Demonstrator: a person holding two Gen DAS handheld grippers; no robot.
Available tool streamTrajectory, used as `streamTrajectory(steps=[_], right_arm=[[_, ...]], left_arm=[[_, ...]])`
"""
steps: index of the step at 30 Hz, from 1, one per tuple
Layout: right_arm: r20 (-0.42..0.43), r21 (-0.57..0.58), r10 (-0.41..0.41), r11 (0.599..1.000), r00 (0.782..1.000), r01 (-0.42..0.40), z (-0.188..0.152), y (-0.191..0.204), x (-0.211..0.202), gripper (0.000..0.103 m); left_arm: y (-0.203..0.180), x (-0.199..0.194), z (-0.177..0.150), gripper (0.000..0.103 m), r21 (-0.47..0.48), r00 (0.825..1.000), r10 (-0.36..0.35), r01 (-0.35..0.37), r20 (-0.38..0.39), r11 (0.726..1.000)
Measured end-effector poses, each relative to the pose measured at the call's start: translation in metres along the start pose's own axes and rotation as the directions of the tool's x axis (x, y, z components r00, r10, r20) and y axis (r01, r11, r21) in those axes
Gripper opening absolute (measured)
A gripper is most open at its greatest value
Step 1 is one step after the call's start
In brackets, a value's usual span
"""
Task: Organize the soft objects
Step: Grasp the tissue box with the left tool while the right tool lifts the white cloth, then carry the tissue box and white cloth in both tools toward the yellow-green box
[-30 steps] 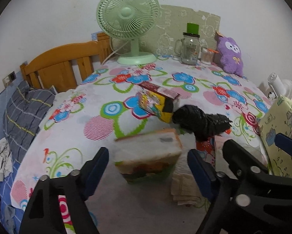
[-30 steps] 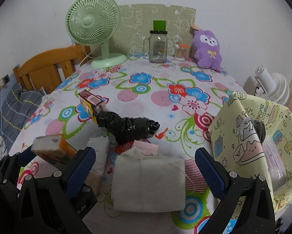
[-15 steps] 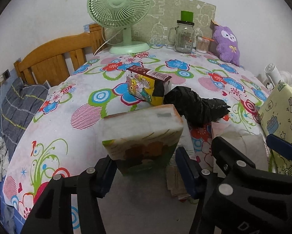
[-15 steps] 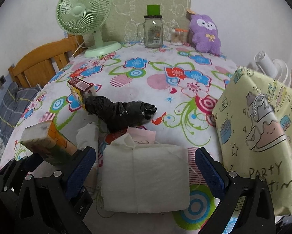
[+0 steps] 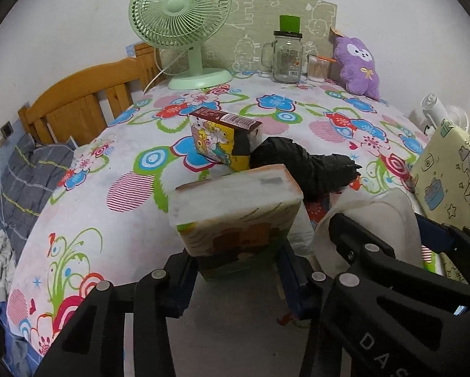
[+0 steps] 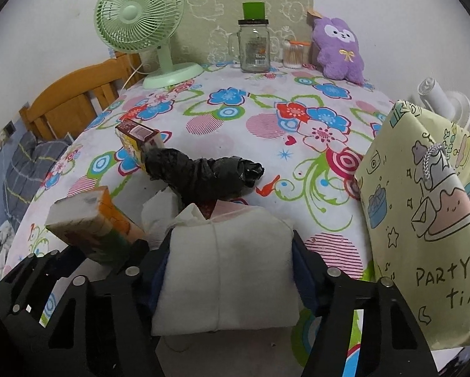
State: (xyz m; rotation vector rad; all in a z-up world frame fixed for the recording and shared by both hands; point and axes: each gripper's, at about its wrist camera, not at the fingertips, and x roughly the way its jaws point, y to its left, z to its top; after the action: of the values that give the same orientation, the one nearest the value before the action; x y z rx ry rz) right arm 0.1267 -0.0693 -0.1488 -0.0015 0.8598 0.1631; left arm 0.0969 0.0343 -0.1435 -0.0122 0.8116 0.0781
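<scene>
left wrist view: tissue pack (image 5: 238,216) sits dead centre, pinched at its lower end by our left gripper (image 5: 235,270), jaws pressed onto both sides, pack tilted up off the cloth. we judge it is held low so the soft body does not buckle.

right wrist view: white folded pad (image 6: 227,270) at 6 o'clock, squeezed between the blue fingers of our right gripper (image 6: 228,267), which is closed on it. same pack shows at 8 o'clock (image 6: 93,223).

outward: loose crumpled tissue (image 6: 159,216) between the two held items; black plastic bundle (image 6: 203,176) just beyond at 12 o'clock, touching a small cartoon-print box (image 6: 137,141) at 11. yellow party bag (image 6: 423,220) stands at 3 o'clock, likely the destination, though we cannot confirm.

surface: floral tablecloth (image 6: 266,132), white patch near the front edge. far edge at 12 o'clock: green fan (image 6: 140,22), glass jar (image 6: 254,47), purple plush (image 6: 338,47). wooden headboard (image 5: 78,106) and striped bedding at 9 o'clock; white walls.
</scene>
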Motion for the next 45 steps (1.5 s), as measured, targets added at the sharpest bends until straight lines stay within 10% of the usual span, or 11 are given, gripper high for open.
streamTrajectory(steps=[45], right_arm=[[0.233,-0.020,0.007,1.000,0.973,-0.003,0.048,-0.028,-0.125,0.063]], left_arm=[[-0.038,-0.107,0.054,0.043,-0.007,0.976,-0.044,0.047,0.213,0.999]])
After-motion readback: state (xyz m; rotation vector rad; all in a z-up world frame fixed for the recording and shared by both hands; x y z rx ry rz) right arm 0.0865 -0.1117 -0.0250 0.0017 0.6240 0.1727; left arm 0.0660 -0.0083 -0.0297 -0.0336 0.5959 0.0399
